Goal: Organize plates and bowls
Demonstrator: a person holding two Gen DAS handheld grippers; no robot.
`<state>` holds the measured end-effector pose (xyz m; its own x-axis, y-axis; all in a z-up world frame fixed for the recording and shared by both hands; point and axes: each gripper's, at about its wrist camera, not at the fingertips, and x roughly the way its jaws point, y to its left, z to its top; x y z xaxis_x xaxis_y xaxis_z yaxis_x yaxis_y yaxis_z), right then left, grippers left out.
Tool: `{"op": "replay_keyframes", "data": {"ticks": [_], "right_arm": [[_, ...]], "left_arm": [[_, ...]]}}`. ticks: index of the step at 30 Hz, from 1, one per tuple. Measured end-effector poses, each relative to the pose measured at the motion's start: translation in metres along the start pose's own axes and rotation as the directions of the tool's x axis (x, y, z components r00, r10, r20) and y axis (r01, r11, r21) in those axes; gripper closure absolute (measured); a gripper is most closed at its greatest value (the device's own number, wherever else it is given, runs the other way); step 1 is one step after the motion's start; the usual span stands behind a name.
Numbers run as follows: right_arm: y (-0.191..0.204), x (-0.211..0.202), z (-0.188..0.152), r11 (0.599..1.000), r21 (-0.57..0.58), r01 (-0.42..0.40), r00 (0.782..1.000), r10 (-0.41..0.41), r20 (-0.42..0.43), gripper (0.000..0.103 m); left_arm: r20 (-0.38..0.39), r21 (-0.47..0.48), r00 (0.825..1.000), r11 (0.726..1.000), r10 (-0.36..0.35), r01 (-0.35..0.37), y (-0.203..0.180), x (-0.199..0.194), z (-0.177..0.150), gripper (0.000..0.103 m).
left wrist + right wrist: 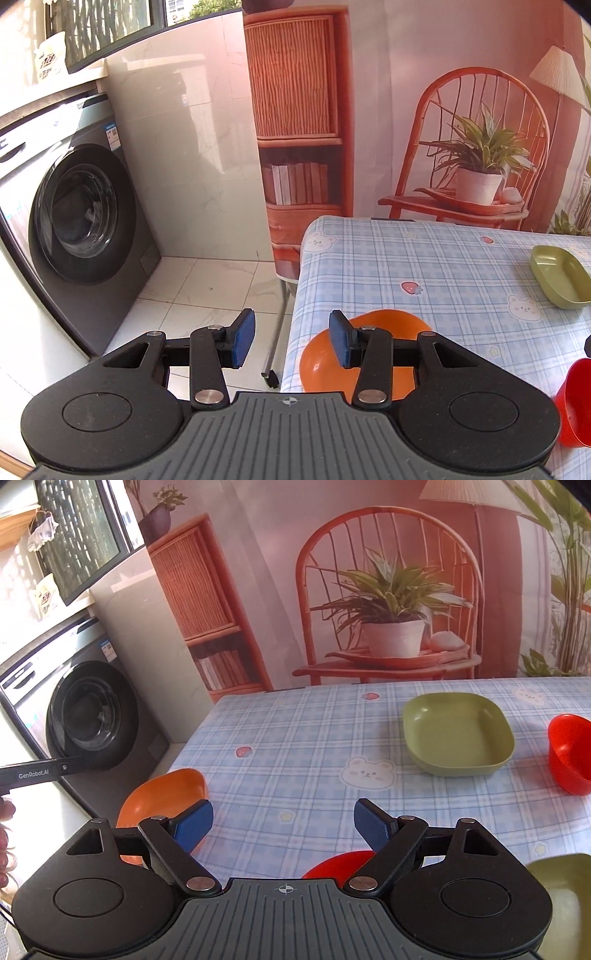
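Observation:
An orange bowl (384,332) sits at the near left corner of the table; it also shows in the right wrist view (162,794). My left gripper (291,339) is open and empty, hovering at the table's left edge with its right finger over the orange bowl. My right gripper (282,825) is open and empty above the tablecloth. A green square plate (458,734) lies mid-table, also at the right of the left wrist view (559,277). A red bowl (570,753) stands at the far right. A red dish (340,864) and a second green dish (565,897) are partly hidden under my right gripper.
The table (295,738) has a blue checked cloth. A washing machine (74,214) stands on the floor to the left. A printed backdrop (388,590) of a chair and plant hangs behind the table. A red cup (578,402) is at the right edge of the left wrist view.

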<state>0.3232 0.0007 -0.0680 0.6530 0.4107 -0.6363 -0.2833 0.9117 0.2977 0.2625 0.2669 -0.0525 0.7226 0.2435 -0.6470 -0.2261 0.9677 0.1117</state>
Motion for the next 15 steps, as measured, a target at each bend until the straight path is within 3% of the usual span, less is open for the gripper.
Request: {"op": "replay_keyframes", "data": {"ticks": [8, 15], "right_arm": [[0.056, 0.059, -0.005, 0.995, -0.1, -0.013, 0.998, 0.007, -0.055, 0.028], [0.077, 0.098, -0.025, 0.987, -0.154, -0.048, 0.994, 0.033, -0.102, 0.045]], "left_arm": [[-0.066, -0.034, 0.995, 0.997, -0.068, 0.066, 0.005, 0.056, -0.016, 0.057], [-0.09, -0.083, 0.99, 0.992, -0.105, 0.098, 0.007, 0.078, -0.036, 0.069]]}}
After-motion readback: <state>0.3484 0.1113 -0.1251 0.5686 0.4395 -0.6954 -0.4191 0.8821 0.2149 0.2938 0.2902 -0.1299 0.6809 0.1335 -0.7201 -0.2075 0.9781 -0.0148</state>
